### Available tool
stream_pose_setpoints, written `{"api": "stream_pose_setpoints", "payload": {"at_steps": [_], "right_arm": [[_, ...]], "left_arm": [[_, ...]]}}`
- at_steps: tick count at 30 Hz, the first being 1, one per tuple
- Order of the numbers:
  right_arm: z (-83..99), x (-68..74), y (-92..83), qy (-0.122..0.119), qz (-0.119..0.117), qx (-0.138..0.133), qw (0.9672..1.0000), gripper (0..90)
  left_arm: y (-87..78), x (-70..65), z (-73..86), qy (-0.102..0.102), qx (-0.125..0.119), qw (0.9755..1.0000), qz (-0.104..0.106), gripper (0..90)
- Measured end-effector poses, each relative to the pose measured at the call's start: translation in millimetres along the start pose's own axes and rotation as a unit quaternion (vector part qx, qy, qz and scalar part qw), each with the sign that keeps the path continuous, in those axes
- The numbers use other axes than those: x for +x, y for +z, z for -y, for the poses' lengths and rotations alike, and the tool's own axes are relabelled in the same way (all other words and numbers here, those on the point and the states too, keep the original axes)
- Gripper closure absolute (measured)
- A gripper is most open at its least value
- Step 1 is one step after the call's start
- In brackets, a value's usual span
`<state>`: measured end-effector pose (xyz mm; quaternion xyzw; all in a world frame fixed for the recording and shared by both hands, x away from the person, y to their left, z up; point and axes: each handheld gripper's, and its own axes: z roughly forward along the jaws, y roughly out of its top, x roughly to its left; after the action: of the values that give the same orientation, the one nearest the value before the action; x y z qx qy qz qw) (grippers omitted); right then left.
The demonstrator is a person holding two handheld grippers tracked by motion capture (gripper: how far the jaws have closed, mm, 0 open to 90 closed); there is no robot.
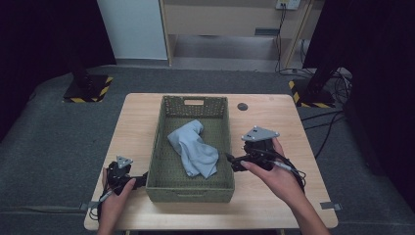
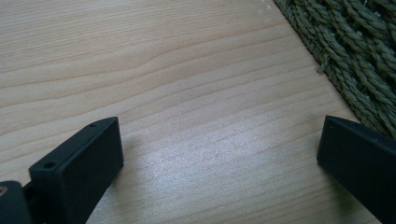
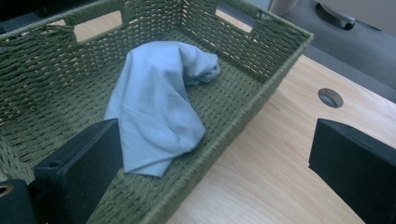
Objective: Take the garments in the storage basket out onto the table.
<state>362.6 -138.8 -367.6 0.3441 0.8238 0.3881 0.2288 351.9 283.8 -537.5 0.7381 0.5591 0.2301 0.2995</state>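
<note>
**Ana:** High view, from the left: what sits at that edge?

**Ben:** The left gripper, held in a hand low on the counter, just beside the near left corner of the basket. In the left gripper view its jaws stand wide apart over bare wood, with nothing between them; the basket's woven wall shows at the upper right.

**Ana:** And the cloth?

**Ben:** The cloth lies crumpled inside the basket, around the middle of its floor, running from the far centre toward the near right. It is pale blue-grey, soft and matte, bunched into rounded folds. In the right gripper view the cloth humps up in the middle and tapers to a rolled end toward the far wall.

**Ana:** The basket itself?

**Ben:** Rectangular, olive green, woven from twisted cord, with handle slots cut in the end walls. The counter is light wood with fine grain and rounded corners.

**Ana:** Further right?

**Ben:** The right gripper points at the basket's right wall, just beside it. Its jaws are spread wide, holding nothing. Beyond it a round grey grommet sits in the counter.
</note>
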Motion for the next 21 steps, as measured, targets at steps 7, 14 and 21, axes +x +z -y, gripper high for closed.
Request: {"api": "stream_pose_setpoints", "payload": {"at_steps": [7,14,21], "right_arm": [[-6.6,8.8,11.7,-0.003,-0.012,0.000,0.9999,2.8],[-18.1,22.2,26.1,-0.015,-0.030,0.001,0.9994,2.7],[-23.2,28.7,45.7,-0.016,-0.044,0.007,0.9989,2.8]], "left_arm": [[0.0,0.0,-0.1,0.000,0.000,1.0000,0.000,0.0],[0.0,0.1,-0.1,0.000,0.000,1.0000,0.000,0.0],[0.0,0.1,-0.1,0.000,0.000,1.0000,0.000,0.0]]}}
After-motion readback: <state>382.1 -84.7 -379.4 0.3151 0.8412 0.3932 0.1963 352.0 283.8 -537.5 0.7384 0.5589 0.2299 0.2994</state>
